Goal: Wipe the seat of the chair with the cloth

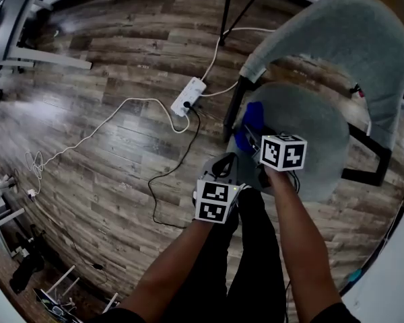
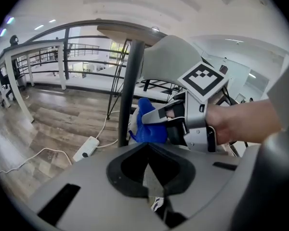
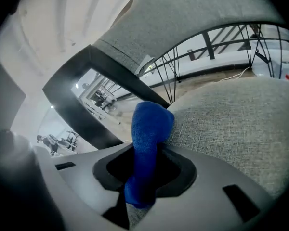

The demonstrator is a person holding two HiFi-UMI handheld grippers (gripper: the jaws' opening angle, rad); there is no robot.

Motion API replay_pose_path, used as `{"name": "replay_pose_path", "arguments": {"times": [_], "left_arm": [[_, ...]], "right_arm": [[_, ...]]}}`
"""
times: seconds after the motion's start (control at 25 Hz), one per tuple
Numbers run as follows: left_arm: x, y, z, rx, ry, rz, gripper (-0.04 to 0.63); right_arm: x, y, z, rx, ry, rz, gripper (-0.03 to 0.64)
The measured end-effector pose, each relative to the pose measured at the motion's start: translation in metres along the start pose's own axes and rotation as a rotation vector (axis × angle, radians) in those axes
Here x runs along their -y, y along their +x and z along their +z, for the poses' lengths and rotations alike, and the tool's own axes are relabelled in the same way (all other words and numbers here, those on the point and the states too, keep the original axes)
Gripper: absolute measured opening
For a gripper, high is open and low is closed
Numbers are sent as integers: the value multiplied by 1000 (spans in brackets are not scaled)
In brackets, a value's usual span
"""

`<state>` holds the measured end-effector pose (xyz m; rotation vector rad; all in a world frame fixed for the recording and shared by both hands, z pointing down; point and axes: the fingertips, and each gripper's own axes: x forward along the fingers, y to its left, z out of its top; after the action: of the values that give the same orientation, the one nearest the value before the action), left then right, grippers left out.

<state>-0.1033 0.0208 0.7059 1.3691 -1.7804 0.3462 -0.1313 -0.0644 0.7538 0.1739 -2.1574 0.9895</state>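
The blue cloth [image 3: 147, 129] is pinched in the right gripper [image 3: 142, 179] at the edge of the grey seat [image 3: 231, 124], seemingly touching it, the left gripper [image 2: 154, 191] is pressed together on nothing, and a sweep across the fabric is called for next.

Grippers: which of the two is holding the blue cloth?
The right gripper: its jaws pinch the blue cloth by the chair seat. The left gripper has its jaws together, empty.

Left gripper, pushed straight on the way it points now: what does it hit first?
Most likely the blue cloth clamped in the right gripper, dead ahead of the left gripper; the chair's black post stands just left of that line. Depth is unclear.
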Motion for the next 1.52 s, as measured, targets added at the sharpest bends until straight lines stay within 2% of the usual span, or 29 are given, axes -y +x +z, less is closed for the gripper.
{"name": "replay_pose_path", "arguments": {"times": [0.16, 0.52, 0.84, 1.2, 1.52], "left_arm": [[4, 0, -2, 4, -6, -25, 8], [14, 8, -3, -16, 60, -41, 6], [35, 21, 4, 2, 3, -34, 6], [73, 29, -7, -33, 7, -54, 6], [88, 37, -7, -41, 19, -59, 6]], "right_arm": [[4, -1, 1, 8, 0, -18, 109], [23, -20, -1, 33, 30, -54, 109], [48, -44, -8, 35, 28, -56, 109], [85, -81, -19, 39, 38, -102, 109], [116, -112, -25, 57, 45, -145, 109]]}}
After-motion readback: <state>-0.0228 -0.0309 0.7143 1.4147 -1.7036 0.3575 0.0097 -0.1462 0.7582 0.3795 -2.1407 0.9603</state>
